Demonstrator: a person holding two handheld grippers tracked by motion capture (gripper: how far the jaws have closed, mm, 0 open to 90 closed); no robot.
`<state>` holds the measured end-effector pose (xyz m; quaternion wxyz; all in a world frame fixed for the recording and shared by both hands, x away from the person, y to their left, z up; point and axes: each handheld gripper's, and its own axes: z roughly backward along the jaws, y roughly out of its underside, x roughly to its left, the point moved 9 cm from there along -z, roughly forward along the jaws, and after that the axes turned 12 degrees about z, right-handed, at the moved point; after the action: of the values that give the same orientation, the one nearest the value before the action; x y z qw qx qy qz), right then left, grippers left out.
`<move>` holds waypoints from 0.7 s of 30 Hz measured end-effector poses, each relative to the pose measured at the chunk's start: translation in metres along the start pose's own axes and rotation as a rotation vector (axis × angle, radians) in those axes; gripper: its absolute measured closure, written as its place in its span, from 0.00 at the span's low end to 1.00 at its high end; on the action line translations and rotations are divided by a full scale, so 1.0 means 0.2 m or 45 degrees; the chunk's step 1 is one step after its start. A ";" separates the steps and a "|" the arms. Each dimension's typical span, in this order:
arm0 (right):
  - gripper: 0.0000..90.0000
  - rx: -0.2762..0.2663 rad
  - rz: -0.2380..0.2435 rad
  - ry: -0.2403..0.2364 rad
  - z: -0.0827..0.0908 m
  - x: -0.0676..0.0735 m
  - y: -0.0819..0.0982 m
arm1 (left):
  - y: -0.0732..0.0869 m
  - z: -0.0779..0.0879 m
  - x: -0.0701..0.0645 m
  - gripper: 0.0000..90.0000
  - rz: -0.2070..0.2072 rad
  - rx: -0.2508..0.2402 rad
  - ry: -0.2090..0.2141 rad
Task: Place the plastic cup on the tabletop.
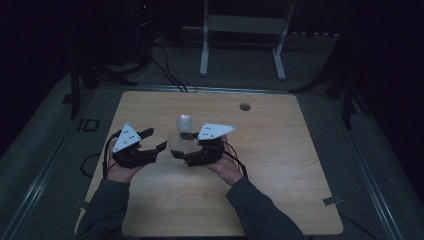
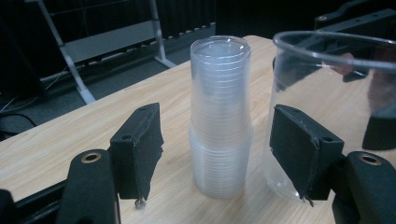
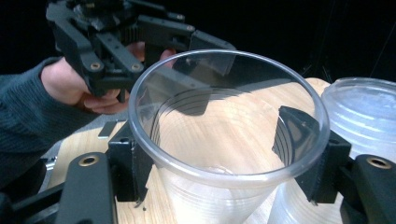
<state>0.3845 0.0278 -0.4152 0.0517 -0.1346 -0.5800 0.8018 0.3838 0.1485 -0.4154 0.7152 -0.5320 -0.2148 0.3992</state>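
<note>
One clear cup (image 3: 224, 140) stands apart, just beside the stack of cups (image 2: 219, 121) — clasped by the right gripper (image 1: 187, 148) — many remain nested, while the left gripper (image 1: 152, 140) gapes wide, empty.

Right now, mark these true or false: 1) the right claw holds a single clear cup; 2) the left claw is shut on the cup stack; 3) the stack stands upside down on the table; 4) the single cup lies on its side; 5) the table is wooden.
1) True: the right claw has its jaws on either side of the cup.
2) False: the left claw is open, its jaws apart from the stack.
3) True: closed bases point up.
4) False: it is upright, mouth up.
5) True: the table is light wood.
</note>
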 end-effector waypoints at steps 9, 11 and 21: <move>0.35 0.025 0.004 -0.009 -0.02 0.02 0.04 | -0.03 -0.01 -0.01 0.39 -0.011 -0.001 0.003; 0.34 0.024 0.007 -0.015 -0.03 0.02 0.04 | -0.03 -0.01 -0.01 0.39 -0.013 -0.002 0.003; 0.34 0.024 -0.004 -0.019 -0.03 0.03 0.07 | -0.04 -0.02 0.00 0.39 -0.014 0.006 -0.003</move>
<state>0.3824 0.0308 -0.4303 0.0500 -0.1272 -0.5730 0.8081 0.3887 0.1446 -0.4092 0.7183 -0.5288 -0.2175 0.3964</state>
